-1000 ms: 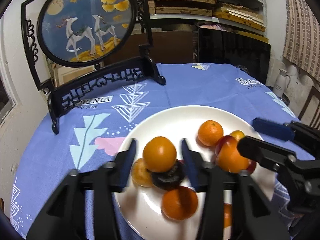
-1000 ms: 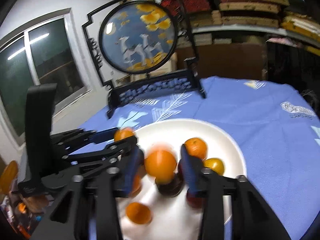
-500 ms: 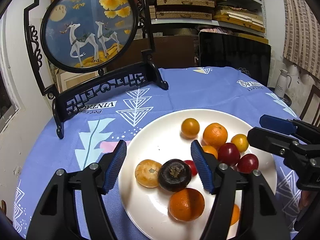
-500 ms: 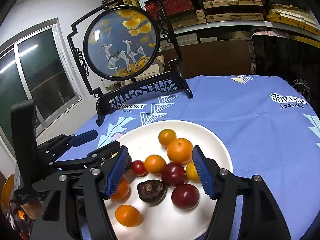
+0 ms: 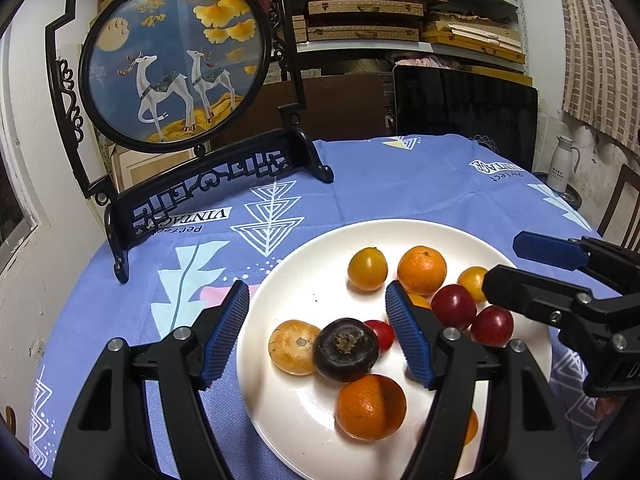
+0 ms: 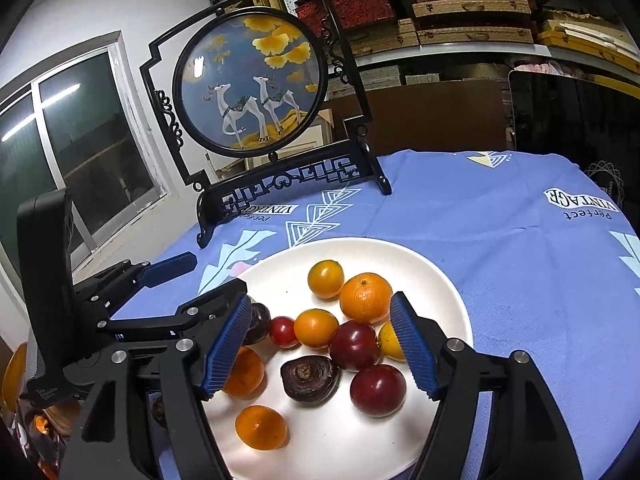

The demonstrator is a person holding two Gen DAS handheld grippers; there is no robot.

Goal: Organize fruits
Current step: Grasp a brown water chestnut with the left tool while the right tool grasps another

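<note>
A white plate (image 5: 320, 264) (image 6: 432, 272) on the blue tablecloth holds several fruits: oranges (image 5: 421, 270) (image 6: 365, 297), red plums (image 5: 454, 307) (image 6: 378, 389), a dark purple fruit (image 5: 346, 349) (image 6: 310, 378) and small yellow fruits (image 5: 367, 269) (image 6: 325, 279). My left gripper (image 5: 318, 336) is open and empty above the plate's left part. My right gripper (image 6: 320, 346) is open and empty above the pile. Each gripper also shows in the other's view: the right one (image 5: 560, 276) at the plate's right, the left one (image 6: 160, 292) at its left.
A black carved stand with a round deer picture (image 5: 176, 64) (image 6: 250, 80) stands at the table's back left. Shelves with boxes (image 5: 380, 20) lie behind. A dark screen (image 5: 464, 112) and a white jug (image 5: 562, 162) are at the back right.
Both grippers have opened and let go of the oranges they held, which now lie on the plate. Both have drawn back slightly from the fruit.
</note>
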